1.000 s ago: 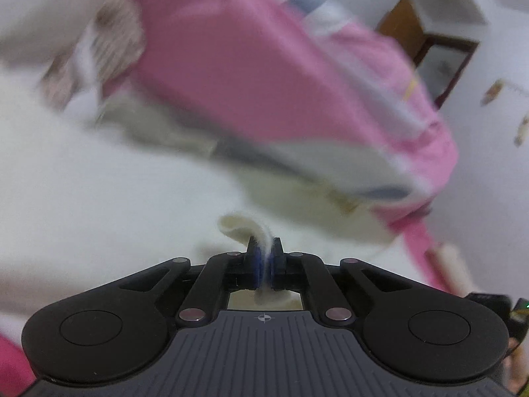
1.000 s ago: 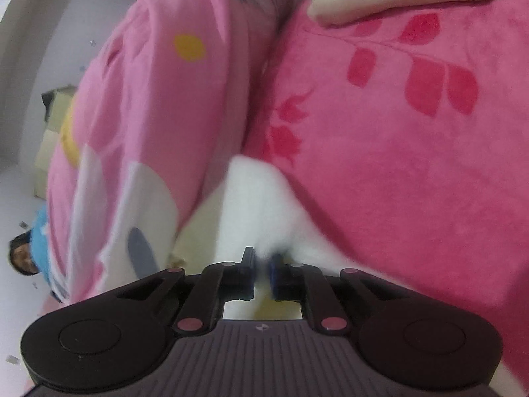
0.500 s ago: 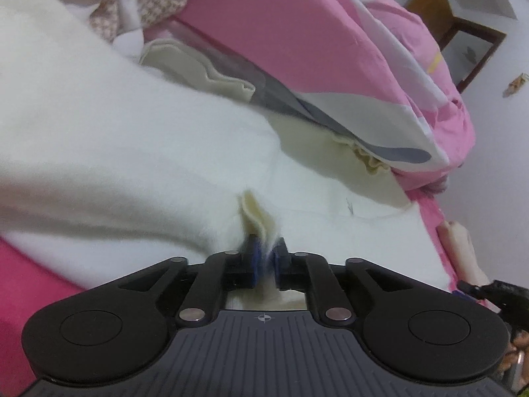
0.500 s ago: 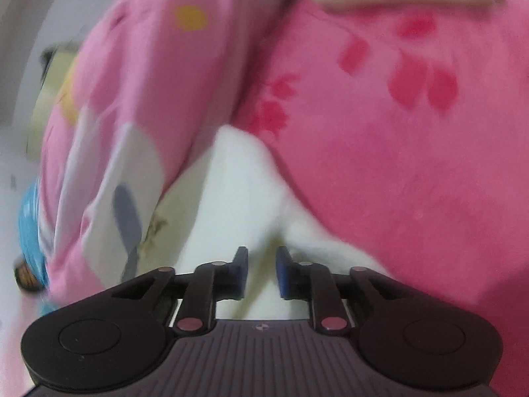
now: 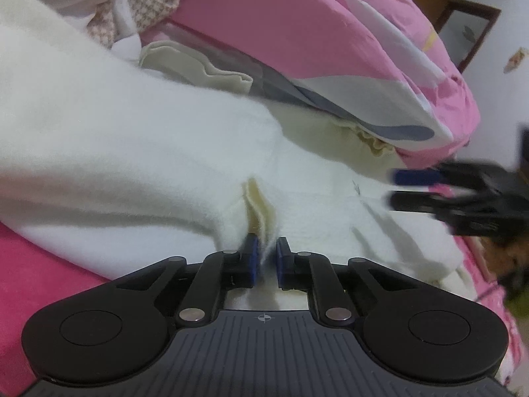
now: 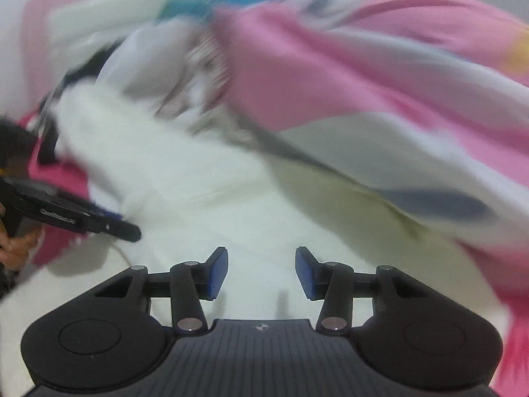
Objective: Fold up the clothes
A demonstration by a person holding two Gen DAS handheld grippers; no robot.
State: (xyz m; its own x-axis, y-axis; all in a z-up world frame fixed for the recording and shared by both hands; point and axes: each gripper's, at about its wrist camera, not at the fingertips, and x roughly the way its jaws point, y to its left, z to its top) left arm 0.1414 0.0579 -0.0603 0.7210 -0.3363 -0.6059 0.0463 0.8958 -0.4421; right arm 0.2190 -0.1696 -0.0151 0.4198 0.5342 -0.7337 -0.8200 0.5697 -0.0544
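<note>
Fleece garment [image 5: 132,139] white, cream inside; quilt [image 5: 330,33] pink — white and grey-blue patches; bedsheet [image 5: 33,264] magenta; gripper pads [image 6: 218,273] blue.

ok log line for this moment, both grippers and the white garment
left gripper: shut on white garment edge | right gripper: open, empty, above garment | garment: on pink bedspread, partly folded

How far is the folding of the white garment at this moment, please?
Done: one part of the white garment already lies folded over the rest. In hand: the left gripper pinches its edge; the right gripper is open and holds nothing. Left: the garment is spread wide beside the pink quilt, so more folds seem needed.
</note>
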